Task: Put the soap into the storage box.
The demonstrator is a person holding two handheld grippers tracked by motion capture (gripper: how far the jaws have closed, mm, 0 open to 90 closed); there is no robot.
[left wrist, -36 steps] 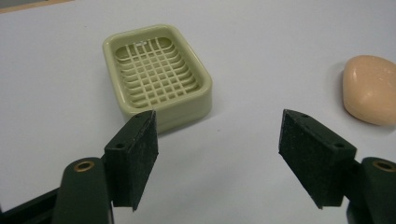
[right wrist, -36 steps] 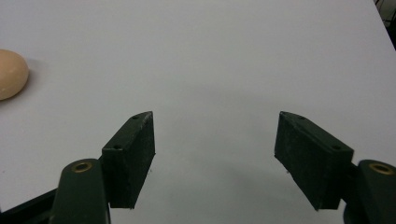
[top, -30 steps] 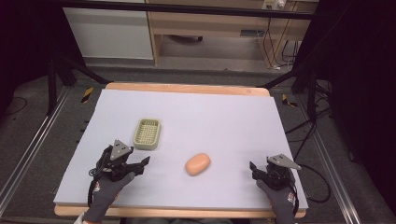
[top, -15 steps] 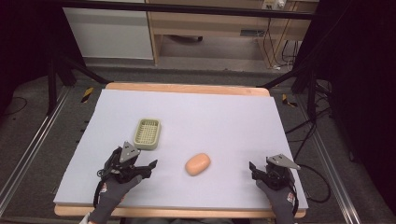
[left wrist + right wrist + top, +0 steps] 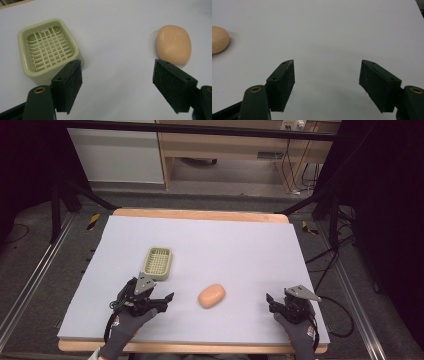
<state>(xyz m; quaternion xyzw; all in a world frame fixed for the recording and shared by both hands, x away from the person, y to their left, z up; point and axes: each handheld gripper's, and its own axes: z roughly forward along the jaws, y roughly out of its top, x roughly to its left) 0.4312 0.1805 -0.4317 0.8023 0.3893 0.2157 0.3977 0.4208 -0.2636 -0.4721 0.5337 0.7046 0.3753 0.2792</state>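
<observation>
Black foam-faced jaws are seen rising from the bottom of the left tool view, standing wide apart with bare desk between them; they have just been opening, and nothing is held. In the high view the left tool [image 5: 159,301] is carried by a gloved hand [image 5: 125,322] at the near left of the desk [image 5: 240,240], low over the pale lilac sheet and pointed toward the middle of the desk. The right tool [image 5: 270,301] is held by the other gloved hand [image 5: 299,332] at the near right edge, its jaws likewise spread, with bare sheet between them in its own view.

Just beyond the left tool, and off to its right side, the peach-coloured soap bar [image 5: 211,295] lies flat on the sheet (a smooth oval, its long axis slightly slanted). In the left tool view the soap bar [image 5: 174,44] is seen just past the tip of the right-hand jaw, near it but not between the jaws; no contact can be made out. From the right tool the soap is well apart, showing at the far left edge of that tool's view [image 5: 219,39].

Farther off, on the other side of the left tool, the pale green soap dish [image 5: 159,262] stands upright on the sheet, its slatted grid facing up. In the left tool view the soap dish [image 5: 48,50] sits just behind the left-hand jaw, which overlaps its near corner. Soap and dish are apart, with open sheet between them.
</observation>
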